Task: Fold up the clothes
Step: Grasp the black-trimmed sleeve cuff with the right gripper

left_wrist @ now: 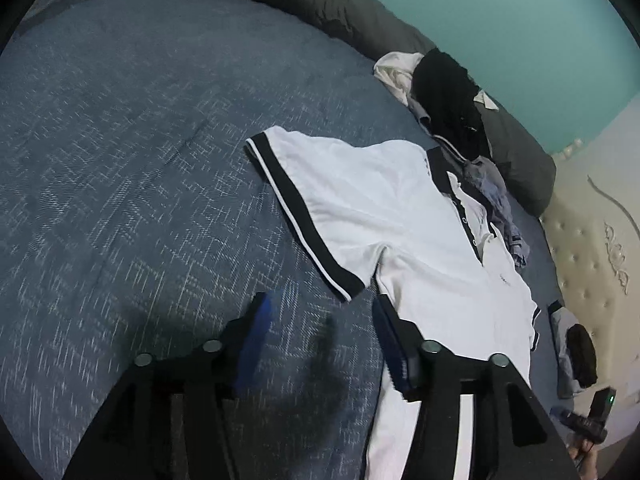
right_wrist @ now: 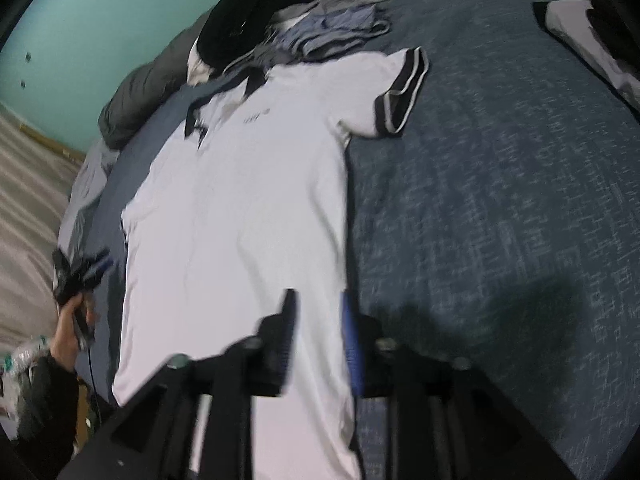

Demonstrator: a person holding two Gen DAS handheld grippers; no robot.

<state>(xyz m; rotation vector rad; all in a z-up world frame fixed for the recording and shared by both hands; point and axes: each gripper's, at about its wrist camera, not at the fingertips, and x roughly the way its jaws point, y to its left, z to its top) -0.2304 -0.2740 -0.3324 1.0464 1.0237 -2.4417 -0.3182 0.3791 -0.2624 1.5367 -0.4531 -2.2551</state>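
A white polo shirt (left_wrist: 400, 216) with black sleeve bands and collar lies spread flat, front up, on the blue bedspread (left_wrist: 140, 140). My left gripper (left_wrist: 322, 320) is open low over the bedspread beside the shirt's side, below its sleeve (left_wrist: 304, 216). Its right finger (left_wrist: 390, 344) is over the shirt's edge, and nothing is between the fingers. In the right wrist view the shirt (right_wrist: 240, 200) runs away from me. My right gripper (right_wrist: 318, 314) stands open over the shirt's right side edge, with the cloth lying flat under the gap. A hand holds the left gripper (right_wrist: 96, 264) at the shirt's far side.
A pile of black, white and blue-grey clothes (left_wrist: 444, 96) sits past the collar, against a rolled dark grey duvet (left_wrist: 516, 152). Another grey and black garment (left_wrist: 572, 356) lies near the cream tufted headboard (left_wrist: 592, 264). A teal wall (left_wrist: 500, 20) is behind.
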